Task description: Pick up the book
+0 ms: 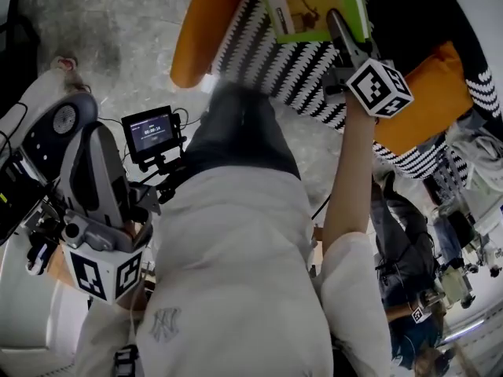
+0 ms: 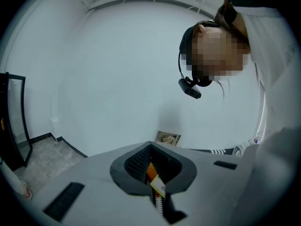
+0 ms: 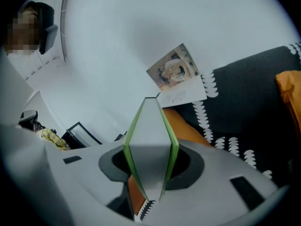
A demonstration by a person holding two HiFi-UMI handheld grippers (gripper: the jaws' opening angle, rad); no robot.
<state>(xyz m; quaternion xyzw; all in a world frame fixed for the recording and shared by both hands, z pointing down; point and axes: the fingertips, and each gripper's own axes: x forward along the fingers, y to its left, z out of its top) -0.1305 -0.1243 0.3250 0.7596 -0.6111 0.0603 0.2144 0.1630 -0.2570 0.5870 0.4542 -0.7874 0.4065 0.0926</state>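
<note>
In the head view my right gripper point(image 1: 339, 23) reaches up at the top right, shut on a green-edged book point(image 1: 313, 5) with a yellow cover. The book hangs above a black-and-white patterned sofa point(image 1: 292, 71). In the right gripper view the book point(image 3: 148, 121) stands on edge between the jaws, its pale page block facing the camera. My left gripper point(image 1: 88, 132) is low at the left by the person's hip, with its marker cube point(image 1: 106, 273) below it. In the left gripper view its jaws point(image 2: 150, 147) meet with nothing between them.
Orange cushions point(image 1: 206, 23) point(image 1: 428, 93) lie on the sofa. A printed picture card point(image 3: 176, 74) leans at the white wall above the sofa. A small monitor point(image 1: 151, 133) is mounted at the person's waist. Grey stone floor point(image 1: 102, 22) shows at the top left, bags and gear point(image 1: 409, 234) at the right.
</note>
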